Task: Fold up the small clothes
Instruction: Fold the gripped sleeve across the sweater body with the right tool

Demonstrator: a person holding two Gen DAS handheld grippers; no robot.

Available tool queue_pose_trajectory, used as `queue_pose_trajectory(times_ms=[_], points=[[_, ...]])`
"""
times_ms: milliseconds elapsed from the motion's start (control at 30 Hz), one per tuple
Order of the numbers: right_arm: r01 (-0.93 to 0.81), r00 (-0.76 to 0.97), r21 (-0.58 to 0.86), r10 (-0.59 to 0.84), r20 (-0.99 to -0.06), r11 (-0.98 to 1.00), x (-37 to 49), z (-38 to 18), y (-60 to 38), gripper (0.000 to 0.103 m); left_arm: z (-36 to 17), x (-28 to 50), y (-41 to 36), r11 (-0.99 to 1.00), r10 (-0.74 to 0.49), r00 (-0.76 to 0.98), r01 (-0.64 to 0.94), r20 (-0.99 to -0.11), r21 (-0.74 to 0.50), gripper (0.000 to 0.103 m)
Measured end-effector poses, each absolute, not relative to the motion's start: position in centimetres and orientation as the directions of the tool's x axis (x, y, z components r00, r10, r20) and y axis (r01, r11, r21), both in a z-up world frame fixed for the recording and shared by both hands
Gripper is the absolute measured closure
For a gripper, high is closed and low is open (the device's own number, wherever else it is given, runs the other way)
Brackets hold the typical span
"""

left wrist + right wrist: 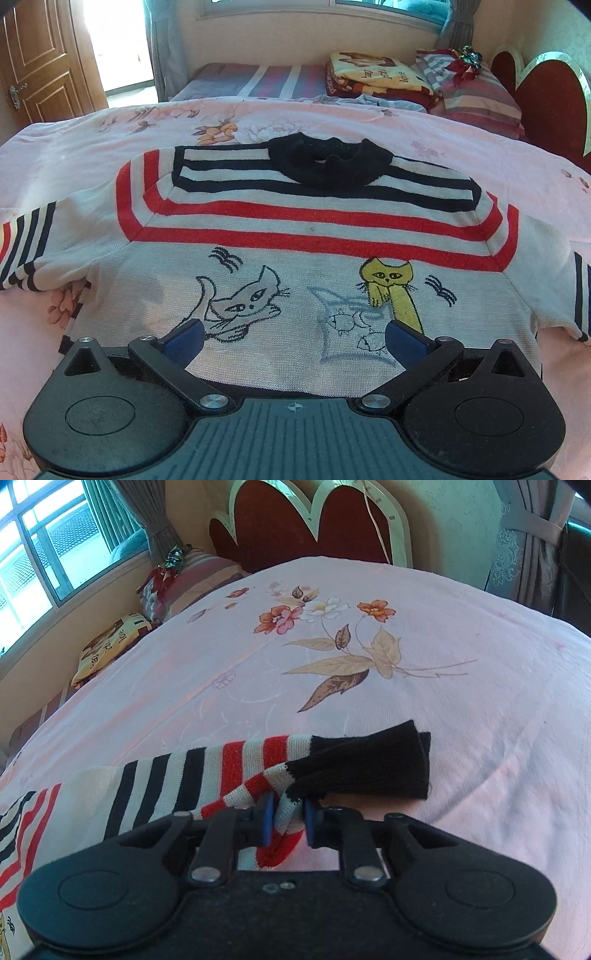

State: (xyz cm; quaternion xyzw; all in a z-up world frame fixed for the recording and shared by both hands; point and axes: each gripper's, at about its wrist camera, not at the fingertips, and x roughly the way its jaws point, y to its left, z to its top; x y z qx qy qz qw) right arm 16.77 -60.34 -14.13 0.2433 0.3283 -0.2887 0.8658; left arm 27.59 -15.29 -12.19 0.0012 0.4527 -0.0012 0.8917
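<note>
- Gripping now: my right gripper point(287, 821) is pinched nearly closed on the striped sleeve point(229, 771), just behind its black cuff point(373, 766); knit bunched between the blue pads point(266, 821).
- My left gripper point(294, 338) is spread wide, holding nothing; fingers sit over the lower hem area, contact unclear.
- Sweater point(295, 236) lies flat, front up, on the pink floral bedspread point(369, 657), black collar point(328, 162) away from me, cat designs near the hem.
- Sleeve stretches out sideways across the spread.
- Room: red heart-shaped headboard point(295, 524), window point(33, 554) with grey curtains, folded blankets point(376, 75) and striped pillow by the wall, wooden door point(40, 62) far left.
</note>
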Motion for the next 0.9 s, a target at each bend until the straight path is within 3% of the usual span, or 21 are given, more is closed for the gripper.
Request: queue_pose_trajectory(times_ms=[167,400,533,633,767,833,900], points=[[0.56,0.723,0.251,-0.317,-0.614,0.789,17.6,-11.4,-58.1,0.094,-11.6,27.8,-14.1,0.999,-0.037,0.593,0.014,-0.805,-0.035,0.0],[0.217,0.861,0.326,-0.023,-0.507,0.92,23.6,-6.6,-47.3,0.095,-10.6,27.8,-9.7,0.992,-0.066,0.611,-0.046,-0.789,-0.119,0.0],[0.025,0.842,0.341,0.164,-0.513,0.94,27.3,-7.0,-38.5,0.095,-10.5,28.2,-6.6,0.987,-0.058,0.618,-0.083,-0.784,-0.139,0.0],[-0.063,0.777,0.336,0.257,-0.574,0.94,29.5,-9.3,-32.5,0.094,-11.4,29.4,-4.6,0.975,-0.107,0.596,-0.092,-0.796,-0.2,0.0],[-0.089,0.645,0.334,0.31,-0.699,0.938,31.5,-13.1,-27.3,0.072,-13.7,31.3,-3.5,0.954,-0.221,0.543,-0.052,-0.81,-0.295,0.0],[-0.089,0.648,0.33,0.306,-0.697,0.94,30.5,-12.8,-26.9,0.063,-14.8,32.2,-3.6,0.939,-0.279,0.529,-0.023,-0.801,-0.342,0.0],[-0.086,0.697,0.298,0.271,-0.664,0.951,28.6,-11.2,-27.7,0.042,-16.1,33.1,-4.0,0.919,-0.328,0.507,-0.023,-0.797,-0.393,0.0]])
